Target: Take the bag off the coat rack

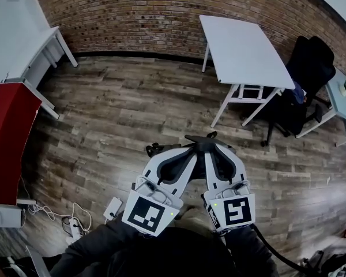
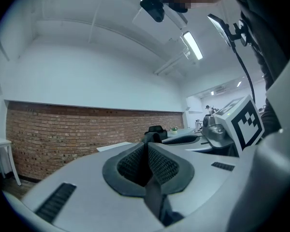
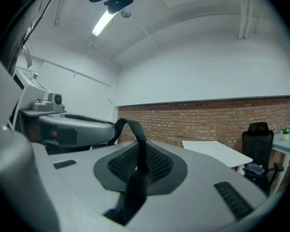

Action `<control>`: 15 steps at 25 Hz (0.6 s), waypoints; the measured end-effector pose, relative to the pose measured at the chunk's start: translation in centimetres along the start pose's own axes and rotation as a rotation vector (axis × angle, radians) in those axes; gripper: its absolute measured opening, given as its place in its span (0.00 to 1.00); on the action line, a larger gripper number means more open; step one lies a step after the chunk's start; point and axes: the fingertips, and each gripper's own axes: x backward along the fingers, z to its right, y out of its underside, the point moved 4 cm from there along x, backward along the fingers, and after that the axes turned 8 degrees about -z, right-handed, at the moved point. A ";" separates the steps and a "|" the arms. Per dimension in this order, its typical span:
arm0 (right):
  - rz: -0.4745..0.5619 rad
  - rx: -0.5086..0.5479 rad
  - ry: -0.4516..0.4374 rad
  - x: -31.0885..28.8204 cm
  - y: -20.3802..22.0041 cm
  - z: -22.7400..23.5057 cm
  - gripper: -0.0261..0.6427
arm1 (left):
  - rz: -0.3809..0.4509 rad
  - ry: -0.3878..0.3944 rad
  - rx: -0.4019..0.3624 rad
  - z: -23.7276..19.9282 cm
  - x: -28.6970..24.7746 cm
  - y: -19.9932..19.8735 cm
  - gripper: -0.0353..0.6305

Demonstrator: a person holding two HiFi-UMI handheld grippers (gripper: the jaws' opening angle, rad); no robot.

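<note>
In the head view my two grippers are held side by side, level over the wooden floor [image 1: 115, 114], tips nearly touching. The left gripper [image 1: 187, 147] is shut on a black bag strap [image 2: 154, 197], which runs between its ribbed pads [image 2: 130, 166]. The right gripper [image 1: 215, 145] is shut on the same kind of black strap [image 3: 134, 180], which loops up over its tips [image 3: 137, 146] towards the left gripper. Bits of strap [image 1: 203, 138] stick out at the tips. The bag's body is hidden under the grippers. No coat rack is in view.
A white table [image 1: 242, 51] and a black office chair [image 1: 308, 68] stand ahead to the right, before a brick wall [image 1: 161, 16]. Another white table [image 1: 23, 33] and a red panel [image 1: 8, 137] are on the left. A power strip with cables [image 1: 112, 208] lies on the floor.
</note>
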 end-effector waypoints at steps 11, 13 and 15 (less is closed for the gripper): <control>-0.003 0.002 0.009 -9.1 -0.9 5.0 0.10 | -0.004 0.002 0.027 -7.3 -7.8 0.5 0.10; -0.008 -0.006 0.005 -10.9 -0.9 6.0 0.10 | -0.016 0.004 0.023 -8.7 -9.4 0.7 0.10; -0.011 -0.011 -0.001 -12.8 -0.9 7.2 0.10 | -0.031 0.005 0.018 -10.1 -11.1 0.9 0.10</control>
